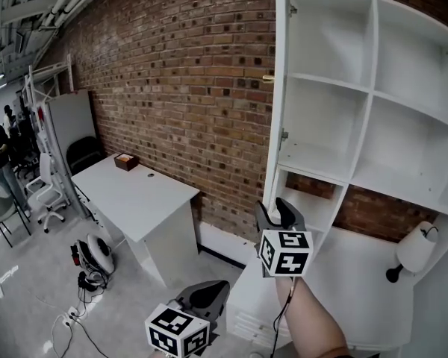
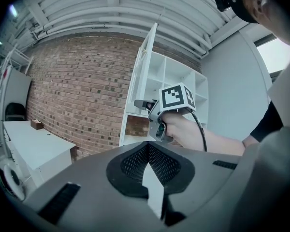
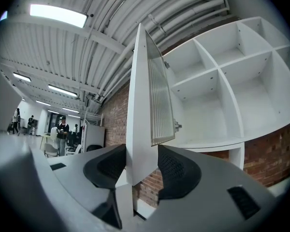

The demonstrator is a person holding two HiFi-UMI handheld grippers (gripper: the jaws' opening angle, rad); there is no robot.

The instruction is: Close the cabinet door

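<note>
The white cabinet door (image 1: pixel 276 88) stands wide open, edge-on to me, in front of the empty white shelves (image 1: pixel 336 110). My right gripper (image 1: pixel 278 209) reaches level to the door's lower edge. In the right gripper view the door (image 3: pixel 137 105) fills the gap of the right gripper (image 3: pixel 142 166); both pads lie against its faces and the jaws are still closing on it. My left gripper (image 1: pixel 201 295) hangs low and to the left, away from the door, its tips together and empty (image 2: pixel 148 146). The left gripper view shows the right gripper (image 2: pixel 142 104) at the door (image 2: pixel 145 66).
A white desk (image 1: pixel 134 192) with a small brown box (image 1: pixel 125 161) stands against the brick wall (image 1: pixel 187 73) left of the door. Cables and a round device (image 1: pixel 97 252) lie on the floor. A paper roll (image 1: pixel 417 248) hangs at the right. Chairs and people are far left.
</note>
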